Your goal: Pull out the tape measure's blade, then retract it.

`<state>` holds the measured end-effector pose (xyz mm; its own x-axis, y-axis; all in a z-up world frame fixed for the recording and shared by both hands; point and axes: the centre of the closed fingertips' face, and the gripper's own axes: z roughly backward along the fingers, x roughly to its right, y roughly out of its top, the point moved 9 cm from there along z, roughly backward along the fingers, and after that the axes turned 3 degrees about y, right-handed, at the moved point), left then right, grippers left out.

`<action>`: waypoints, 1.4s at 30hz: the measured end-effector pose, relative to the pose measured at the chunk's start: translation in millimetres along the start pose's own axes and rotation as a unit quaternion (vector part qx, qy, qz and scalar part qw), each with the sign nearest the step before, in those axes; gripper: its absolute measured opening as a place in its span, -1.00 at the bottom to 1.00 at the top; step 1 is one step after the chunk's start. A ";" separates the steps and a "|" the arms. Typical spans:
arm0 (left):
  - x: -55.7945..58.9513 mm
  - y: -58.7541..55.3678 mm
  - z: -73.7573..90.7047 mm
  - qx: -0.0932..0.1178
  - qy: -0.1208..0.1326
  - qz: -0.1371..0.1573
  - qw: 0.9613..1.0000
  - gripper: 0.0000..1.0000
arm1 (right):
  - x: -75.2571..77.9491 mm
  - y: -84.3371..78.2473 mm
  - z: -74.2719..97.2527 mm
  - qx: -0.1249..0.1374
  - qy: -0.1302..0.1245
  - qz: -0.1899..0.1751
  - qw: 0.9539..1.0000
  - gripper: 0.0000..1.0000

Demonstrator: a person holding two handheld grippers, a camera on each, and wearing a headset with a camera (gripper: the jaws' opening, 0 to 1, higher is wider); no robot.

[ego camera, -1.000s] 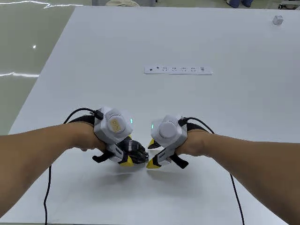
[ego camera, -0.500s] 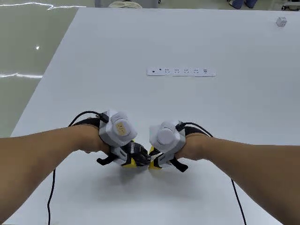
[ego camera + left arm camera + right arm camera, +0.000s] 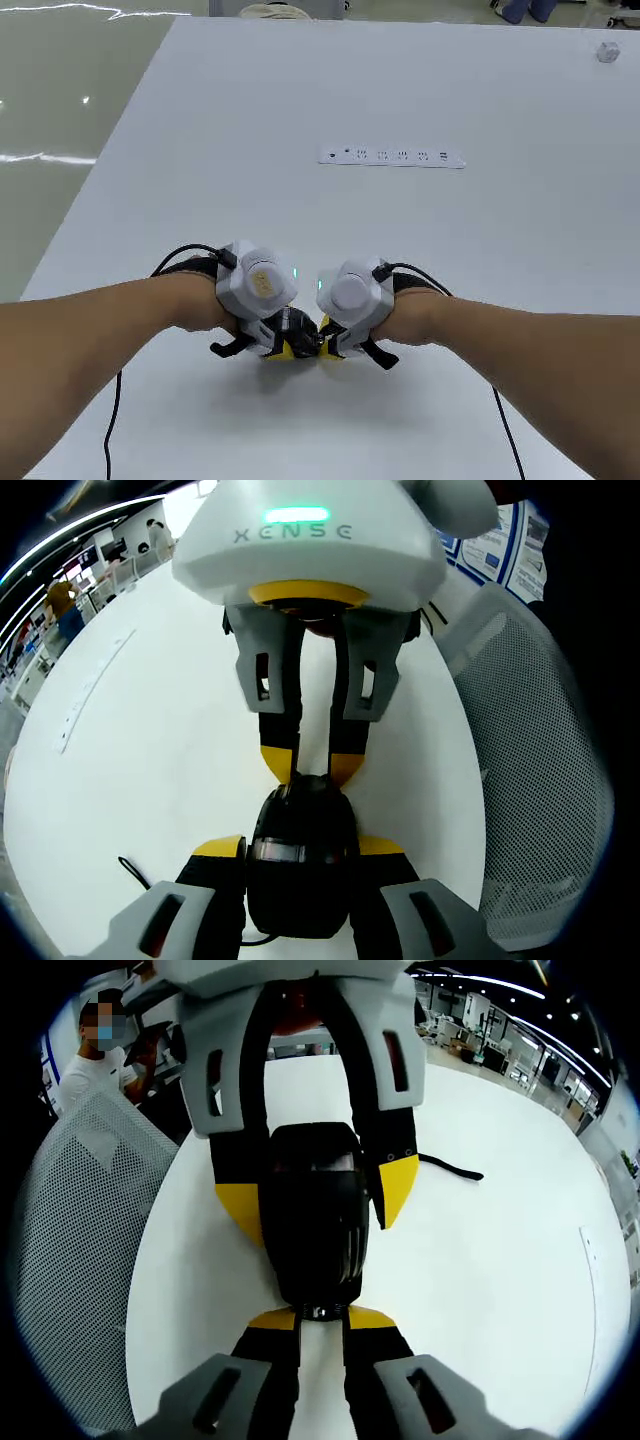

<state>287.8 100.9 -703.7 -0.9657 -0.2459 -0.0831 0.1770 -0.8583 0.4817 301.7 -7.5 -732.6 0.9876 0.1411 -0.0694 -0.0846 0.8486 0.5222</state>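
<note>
One black plastic tape measure (image 3: 300, 880) is sitting near the white workbench's (image 3: 400, 230) near edge, long axis left-right: left gripper (image 3: 302, 846) is clamping its case, right gripper (image 3: 322, 1318) is pinching nearly closed on its right-facing blade end, probably favouring a rightward pull.

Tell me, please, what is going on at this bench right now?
A person works at a white table with a gripper in each hand. The left gripper clamps the black tape measure by its case. The right gripper faces it, jaws pinched nearly together at the case's front end, seemingly on the blade's tip, though the tip is too small to make out. No length of blade is drawn out yet.
</note>
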 end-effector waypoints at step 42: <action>-1.7 1.0 -0.1 -0.015 -0.002 -0.003 1.000 -0.29 | 0.4 -10.7 7.6 -0.020 0.001 -0.004 1.000 -0.77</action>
<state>289.6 100.4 -703.2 -0.9675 -0.2390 -0.0825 0.1768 -0.8729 0.4548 304.0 -20.4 -731.8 0.9879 0.1350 -0.0761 -0.0813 0.8694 0.4874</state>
